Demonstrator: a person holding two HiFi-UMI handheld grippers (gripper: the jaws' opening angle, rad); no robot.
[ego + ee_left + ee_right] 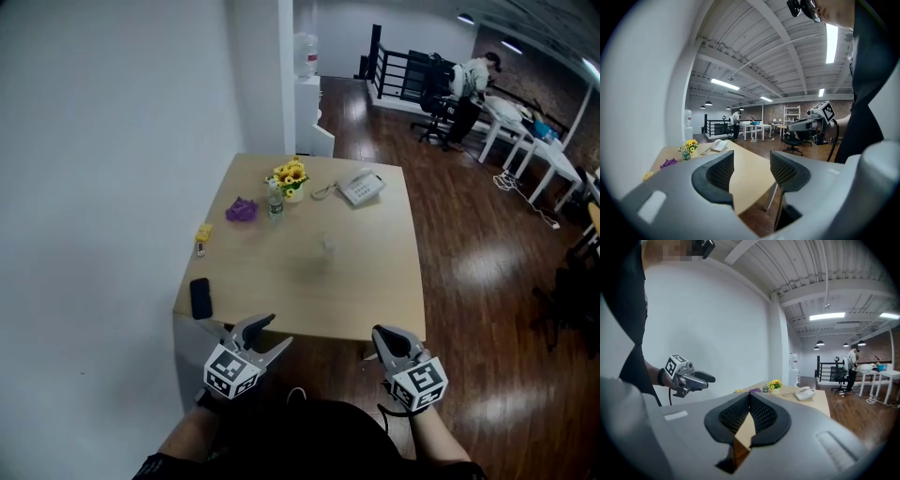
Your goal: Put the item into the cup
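On the tan table (pixel 356 281) lie a purple crumpled item (pixel 241 210) and a small yellow item (pixel 202 232) at the left side. A faint clear cup (pixel 327 246) seems to stand near the middle. My left gripper (pixel 278 330) is open and empty, held off the table's near edge. Beside it my right gripper (pixel 382 336) is shut with nothing in it. In the left gripper view the jaws (pixel 752 166) stand apart over the table corner. In the right gripper view the pads (pixel 750 397) meet at the tip.
A small bottle (pixel 275 202), a pot of yellow flowers (pixel 292 178) and a white desk telephone (pixel 361 187) stand at the far end. A black phone (pixel 201 297) lies near the front left corner. A white wall runs along the left. A person works at distant desks (pixel 469 80).
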